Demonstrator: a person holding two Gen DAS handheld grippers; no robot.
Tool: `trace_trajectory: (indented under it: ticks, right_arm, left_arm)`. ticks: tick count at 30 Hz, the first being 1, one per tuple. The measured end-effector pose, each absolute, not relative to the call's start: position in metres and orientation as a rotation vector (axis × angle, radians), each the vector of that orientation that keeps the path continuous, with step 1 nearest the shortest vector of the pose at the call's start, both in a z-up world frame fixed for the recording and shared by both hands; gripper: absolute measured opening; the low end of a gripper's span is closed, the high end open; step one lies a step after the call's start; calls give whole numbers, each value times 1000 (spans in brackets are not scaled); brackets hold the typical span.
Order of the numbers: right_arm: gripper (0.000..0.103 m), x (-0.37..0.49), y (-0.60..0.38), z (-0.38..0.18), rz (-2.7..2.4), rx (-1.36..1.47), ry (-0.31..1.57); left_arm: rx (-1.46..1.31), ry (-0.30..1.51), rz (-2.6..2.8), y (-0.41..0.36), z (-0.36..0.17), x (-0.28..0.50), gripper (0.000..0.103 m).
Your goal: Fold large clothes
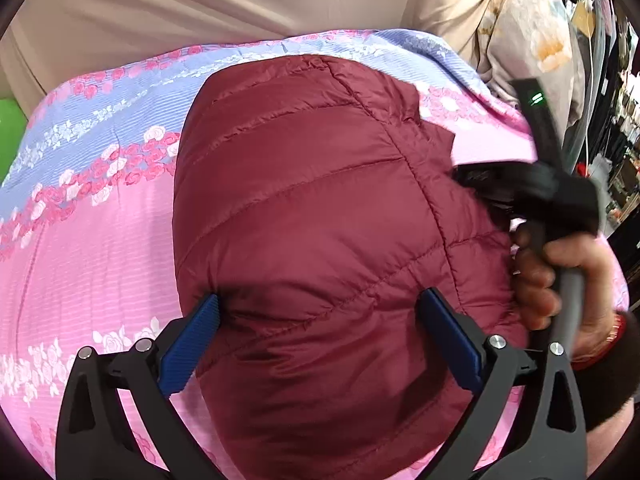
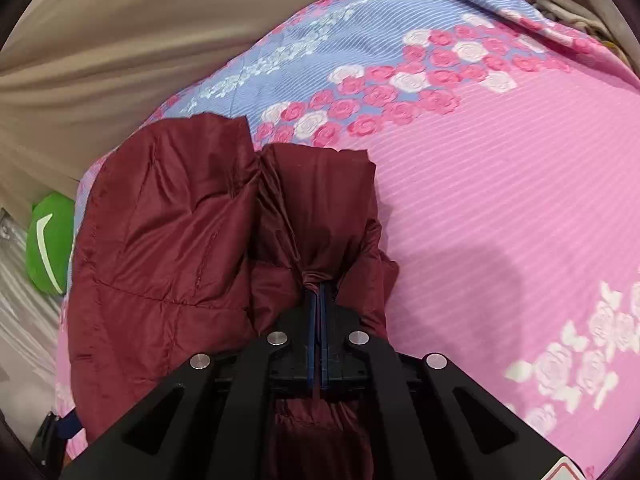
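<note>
- The maroon quilted jacket point(image 1: 320, 216) lies on a bed, on a pink and blue flowered bedspread point(image 1: 88, 264), already bundled into a thick rounded packet.
- It looks light, puffy and soft, with a smooth shiny shell that is likely slippery; the filling should spring back, so a fold will probably want pressing down to stay.
- Best hold, as I judge it, is a gathered pinch at an edge or along a stitched seam, where the layers bunch and the cloth cannot slide.
- In the left wrist view its long axis runs from near to far, with the quilting seams crossing it from left to right; which end is the collar I cannot tell.
- The right gripper point(image 2: 319, 286) has its blue pads pressed together on a puckered bit of the jacket at its right edge, a loose flap standing beyond.
- The left gripper point(image 1: 318, 324) stands spread wide, its pads either side of the near end of the packet, clamping nothing.
- The person's hand point(image 1: 560, 276) holds the right tool's handle at the right.
- Beige sheeting point(image 1: 200, 0) lies beyond the bedspread, and a green cushion point(image 2: 50, 240) sits far left.
</note>
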State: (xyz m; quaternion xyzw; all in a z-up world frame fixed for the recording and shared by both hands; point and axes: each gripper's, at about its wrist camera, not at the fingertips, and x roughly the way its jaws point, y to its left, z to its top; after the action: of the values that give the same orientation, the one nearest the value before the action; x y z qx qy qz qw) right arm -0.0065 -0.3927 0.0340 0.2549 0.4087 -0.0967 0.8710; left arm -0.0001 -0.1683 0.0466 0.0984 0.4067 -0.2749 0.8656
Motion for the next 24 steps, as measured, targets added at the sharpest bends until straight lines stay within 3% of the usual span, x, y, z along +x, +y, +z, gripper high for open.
trace_trajectory:
  ticks: [2, 3, 9, 12, 17, 20, 21, 22, 24]
  right_arm:
    - [13, -26, -390, 51, -253, 511, 812]
    - [14, -40, -384, 62, -259, 484, 775]
    - [13, -87, -329, 91, -186, 326, 717]
    - [0, -80, -326, 60, -231, 274, 802]
    - [3, -89, -340, 58, -212, 392, 788]
    - [24, -109, -345, 72, -217, 415, 748]
    - [55, -117, -346, 75, -231, 417, 734]
    - [74, -126, -348, 77, -256, 421, 711]
    - [75, -133, -349, 76, -267, 420, 704]
  left_arm:
    - [213, 852, -572, -169, 45, 0, 98]
    - [217, 848, -570, -168, 44, 0, 98]
    - [235, 834, -559, -171, 42, -1, 98]
    - [240, 833, -566, -172, 42, -2, 98]
    - [186, 837, -569, -152, 53, -2, 98]
    - [93, 812, -537, -120, 68, 6, 98]
    - [62, 812, -521, -109, 71, 12, 98]
    - [32, 822, -518, -102, 72, 18, 98]
    - [-20, 862, -524, -92, 67, 30, 98]
